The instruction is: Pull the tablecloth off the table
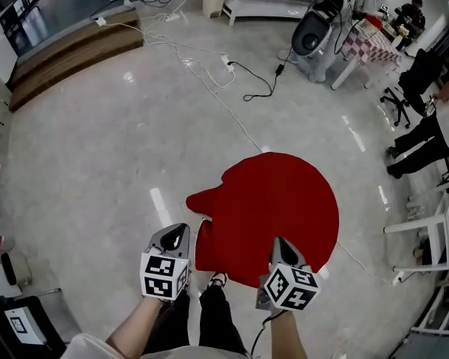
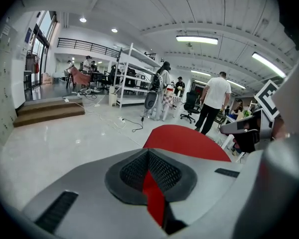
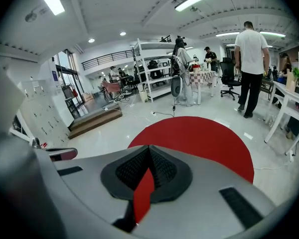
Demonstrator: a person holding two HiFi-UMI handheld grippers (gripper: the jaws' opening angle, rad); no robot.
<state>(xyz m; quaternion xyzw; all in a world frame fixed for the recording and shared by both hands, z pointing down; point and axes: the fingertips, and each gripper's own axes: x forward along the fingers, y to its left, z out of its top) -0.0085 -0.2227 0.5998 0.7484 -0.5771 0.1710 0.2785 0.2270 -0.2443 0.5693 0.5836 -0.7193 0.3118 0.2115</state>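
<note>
You get bright, even light from ceiling strip lamps (image 2: 197,40); the glossy floor (image 1: 97,163) shows small glare spots. Every view bends at the edges, and both gripper views go black in the corners.

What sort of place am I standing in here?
Likely a big open workshop or lab: loose cables across a polished floor, white metal shelving, and an office chair.

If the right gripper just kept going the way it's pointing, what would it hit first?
Most likely the red tablecloth: the right gripper pinches its near edge, and the round spread lies straight ahead.
</note>
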